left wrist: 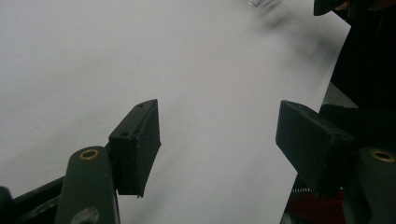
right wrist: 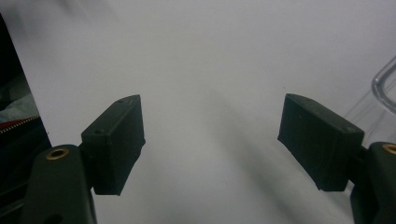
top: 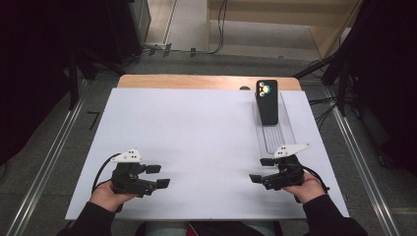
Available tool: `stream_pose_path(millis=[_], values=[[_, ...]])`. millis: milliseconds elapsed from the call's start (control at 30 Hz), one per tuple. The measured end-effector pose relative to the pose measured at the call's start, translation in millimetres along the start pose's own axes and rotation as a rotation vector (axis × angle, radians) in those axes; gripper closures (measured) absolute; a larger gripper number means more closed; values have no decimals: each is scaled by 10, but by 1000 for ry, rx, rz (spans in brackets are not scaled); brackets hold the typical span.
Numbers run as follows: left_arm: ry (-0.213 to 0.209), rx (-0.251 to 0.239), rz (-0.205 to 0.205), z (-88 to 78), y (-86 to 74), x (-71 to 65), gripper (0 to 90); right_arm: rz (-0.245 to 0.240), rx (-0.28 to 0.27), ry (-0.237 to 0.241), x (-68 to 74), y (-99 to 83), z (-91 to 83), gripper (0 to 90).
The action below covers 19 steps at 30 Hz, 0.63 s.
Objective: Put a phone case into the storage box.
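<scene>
A black phone point(top: 267, 101) with a coloured camera cluster at its top end stands propped in the far end of a clear plastic tray point(top: 278, 132) at the right of the white table top point(top: 196, 142). My left gripper point(top: 158, 176) rests open near the front left edge, its jaws wide apart over bare white surface point(left wrist: 219, 140). My right gripper point(top: 261, 170) is open near the front right, just in front of the tray's near end. In the right gripper view the jaws point(right wrist: 210, 140) hold nothing, and the tray's clear rim point(right wrist: 383, 88) curves in at the right edge.
The table's wooden back edge point(top: 196, 81) shows behind the white sheet. Metal rails point(top: 44, 172) run along the floor on both sides, and cables point(top: 324, 105) lie at the far right. Dark stands flank the back corners.
</scene>
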<state>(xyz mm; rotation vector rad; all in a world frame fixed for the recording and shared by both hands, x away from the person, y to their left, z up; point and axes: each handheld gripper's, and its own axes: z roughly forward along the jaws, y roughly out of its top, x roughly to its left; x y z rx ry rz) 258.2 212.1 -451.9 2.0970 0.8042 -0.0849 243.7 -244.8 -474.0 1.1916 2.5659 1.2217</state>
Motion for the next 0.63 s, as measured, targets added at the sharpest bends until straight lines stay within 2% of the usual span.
stream_pose_path(millis=[167,633], values=[[5,4,-16,1,-12,35,311,5,9,-4,-19,-37,-13,204],[1,7,-15,1,-12,35,311,11,28,0,-39,-50,2,186]])
